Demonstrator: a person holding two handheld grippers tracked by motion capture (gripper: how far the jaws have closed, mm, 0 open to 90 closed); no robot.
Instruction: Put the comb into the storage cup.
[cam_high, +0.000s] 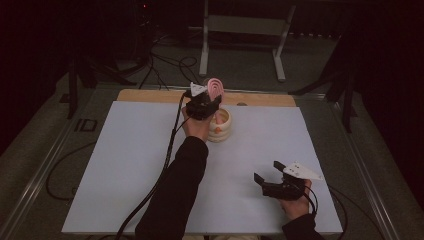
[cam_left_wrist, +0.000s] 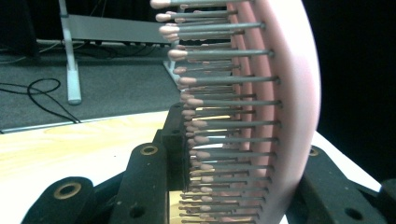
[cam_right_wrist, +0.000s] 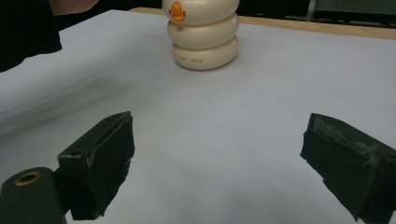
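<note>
Two jaws on the left gripper (cam_left_wrist: 233, 186) were clamped on a pink hairbrush (cam_left_wrist: 285, 112), squeezing it between the bristle side and the smooth back. Up close in the left gripper view the brush had rows of thin grey pins with little pale pink ball tips, set into a curved pink pad, standing upright on edge. From the high view the left gripper (cam_high: 206, 100) held the brush (cam_high: 216, 87) raised over the far side of the table (cam_high: 125, 175), right above a cream container (cam_high: 220, 126).

That container (cam_right_wrist: 203, 35) looked like three chubby rings stacked up, with a small orange duck-bill shape on the front. Couldn't see what was inside it, the hand covered most of the opening. Some small reddish lettering ran around the bottom ring, but too tiny to read.

Over at the near right, the right gripper (cam_right_wrist: 219, 154) had its jaws spread wide with nothing between them, just above the white table top, well apart from the container.
</note>
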